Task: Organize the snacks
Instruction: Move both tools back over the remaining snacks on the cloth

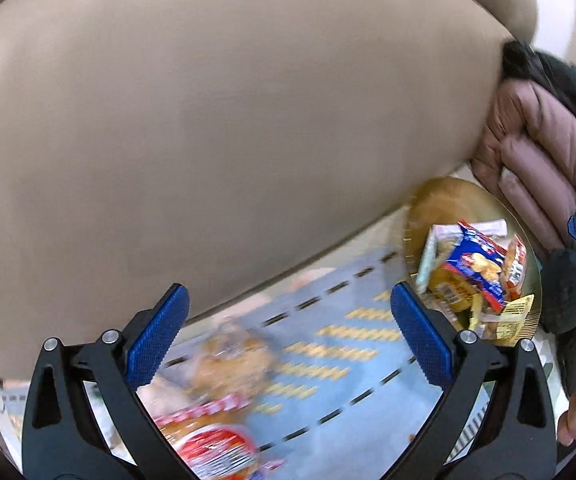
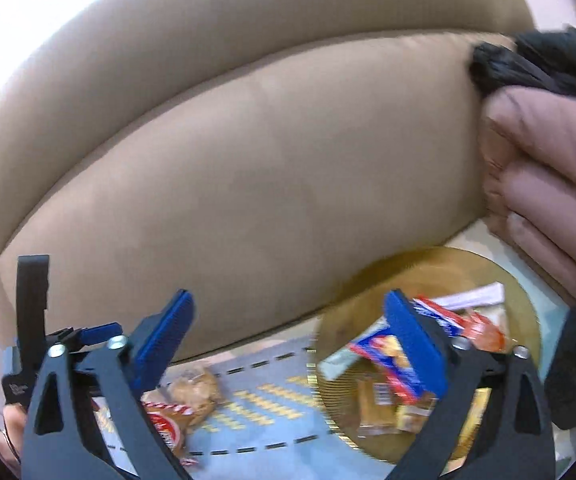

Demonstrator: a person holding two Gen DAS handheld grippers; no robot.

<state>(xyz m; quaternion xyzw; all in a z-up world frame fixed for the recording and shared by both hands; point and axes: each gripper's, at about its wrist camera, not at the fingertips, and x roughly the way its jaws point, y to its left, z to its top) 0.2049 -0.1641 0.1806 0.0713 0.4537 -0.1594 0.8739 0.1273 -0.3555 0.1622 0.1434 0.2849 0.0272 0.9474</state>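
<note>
I can read no words or numbers here. The snack packets [image 1: 474, 276] heaped on the gold plate [image 2: 524, 312] carry printing, as does the red-and-white packet [image 1: 211, 440] beside that plate, but motion blur smears all lettering.

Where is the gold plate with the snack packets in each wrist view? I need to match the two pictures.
Left wrist view: the gold plate sits at the right edge, beyond the right fingertip, with snack packets piled on it.
Right wrist view: the gold plate is lower right, partly behind the right finger, with the packets on it.
Shared landmark: the blue mat with dashed lines, left of the plate in both.
</note>
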